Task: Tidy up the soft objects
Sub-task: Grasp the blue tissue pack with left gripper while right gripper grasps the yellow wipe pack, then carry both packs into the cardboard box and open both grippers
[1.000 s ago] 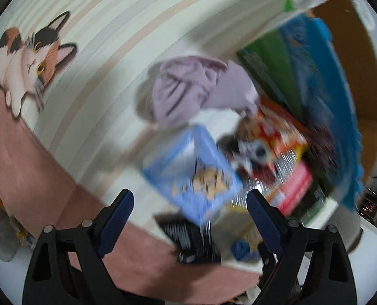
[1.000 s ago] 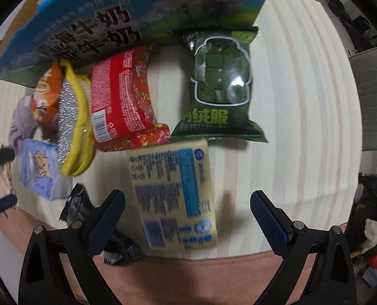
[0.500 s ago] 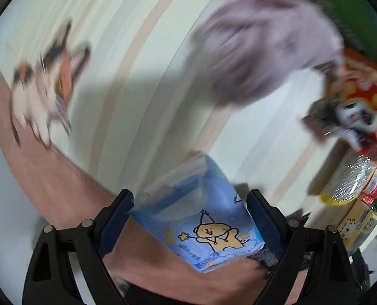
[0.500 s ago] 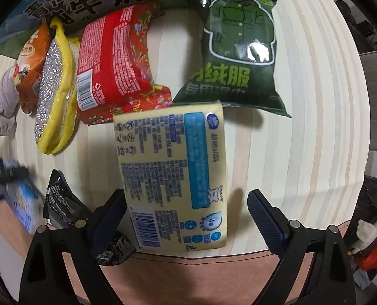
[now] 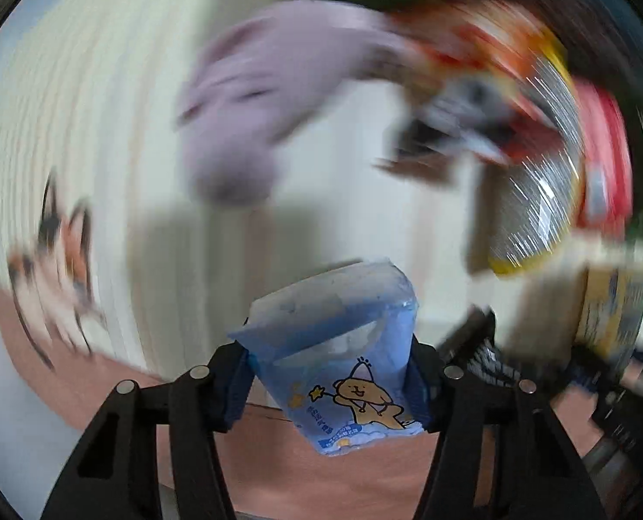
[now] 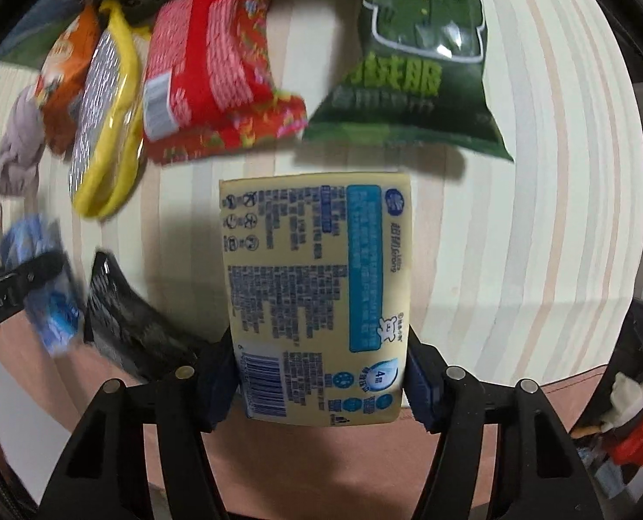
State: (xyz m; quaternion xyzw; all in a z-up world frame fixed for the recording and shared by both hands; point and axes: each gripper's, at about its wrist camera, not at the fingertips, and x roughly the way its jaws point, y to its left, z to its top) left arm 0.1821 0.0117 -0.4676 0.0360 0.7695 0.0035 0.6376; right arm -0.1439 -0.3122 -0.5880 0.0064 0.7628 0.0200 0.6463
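Note:
My left gripper (image 5: 330, 383) is shut on a small blue tissue pack (image 5: 338, 346) with a bear drawing and holds it above the striped mat. The pack and that gripper also show at the left of the right wrist view (image 6: 44, 286). My right gripper (image 6: 321, 385) is shut on a pale yellow tissue pack (image 6: 317, 299) with blue print, pinched by its near end. A crumpled lilac cloth (image 5: 269, 86) lies ahead of the left gripper; it also shows in the right wrist view (image 6: 17, 151).
On the striped mat (image 6: 559, 173) lie a green snack bag (image 6: 412, 56), a red pack (image 6: 208, 69), a yellow-rimmed silver pack (image 6: 104, 108), an orange bag (image 6: 65, 78) and a black packet (image 6: 126, 312). A cat picture (image 5: 57, 260) is on the mat's left.
Both grippers have closed: the left on the blue pack, the right on the yellow pack. Both packs are now lifted. The left view swings and is blurred.

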